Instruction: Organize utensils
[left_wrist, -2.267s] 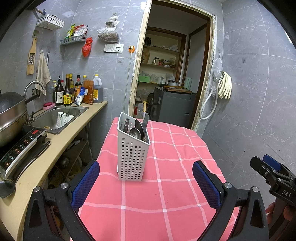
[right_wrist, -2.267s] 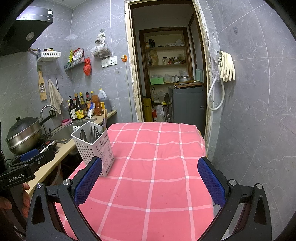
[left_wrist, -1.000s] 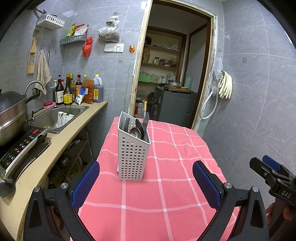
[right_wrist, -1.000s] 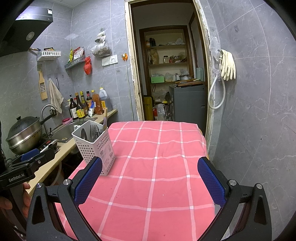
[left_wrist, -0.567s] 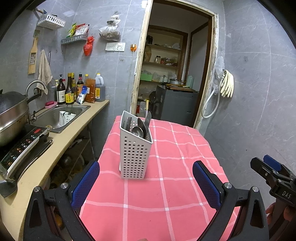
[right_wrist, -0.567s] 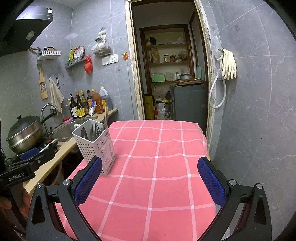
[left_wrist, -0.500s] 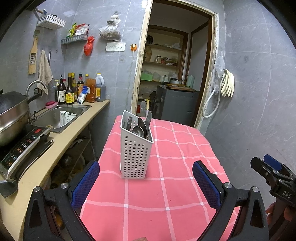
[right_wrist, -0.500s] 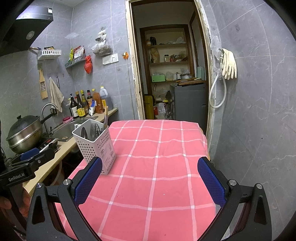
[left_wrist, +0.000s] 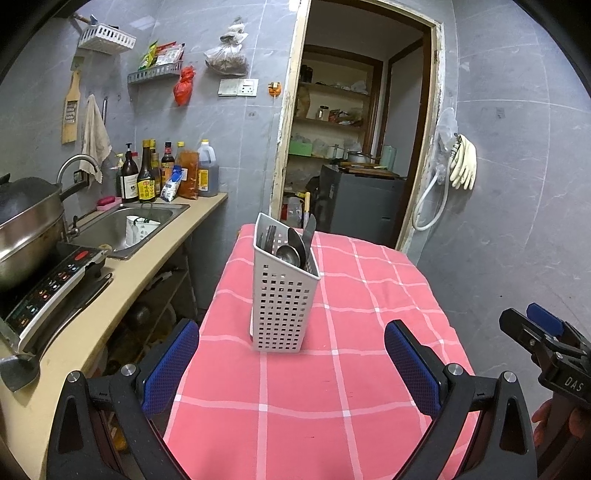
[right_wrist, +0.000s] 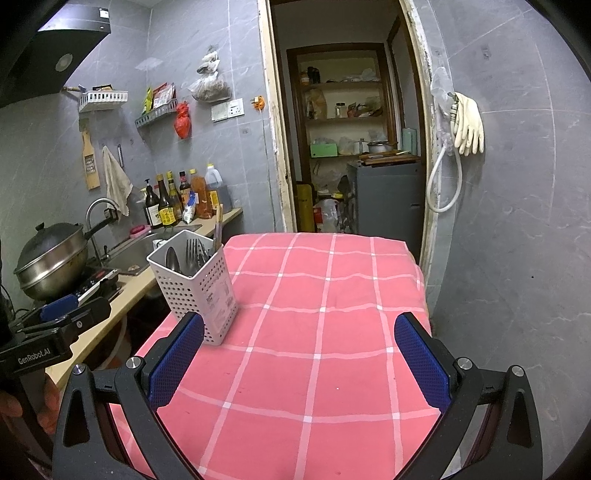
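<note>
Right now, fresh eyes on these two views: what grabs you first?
The pink checked tablecloth fills the middle of both views. On its left side stands a white perforated utensil caddy, upright, holding spoons and forks. Both sets of tongs, left and right, hover wide open and empty above the near edge.

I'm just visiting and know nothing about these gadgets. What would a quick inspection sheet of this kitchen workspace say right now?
Surface: table under a pink checked cloth; bare apart from one caddy.
Job's things: white perforated caddy standing upright near the cloth's left edge, holding spoons, forks and chopsticks.
Clutter: nothing seen on the cloth.
Grippers: left gripper open, empty, short of the caddy; right gripper open, empty, over the cloth.
Cables: white hose looped on the right wall.
Surroundings: counter with sink, sauce bottles, lidded pot on a cooktop; rubber gloves hanging by an open pantry doorway.
</note>
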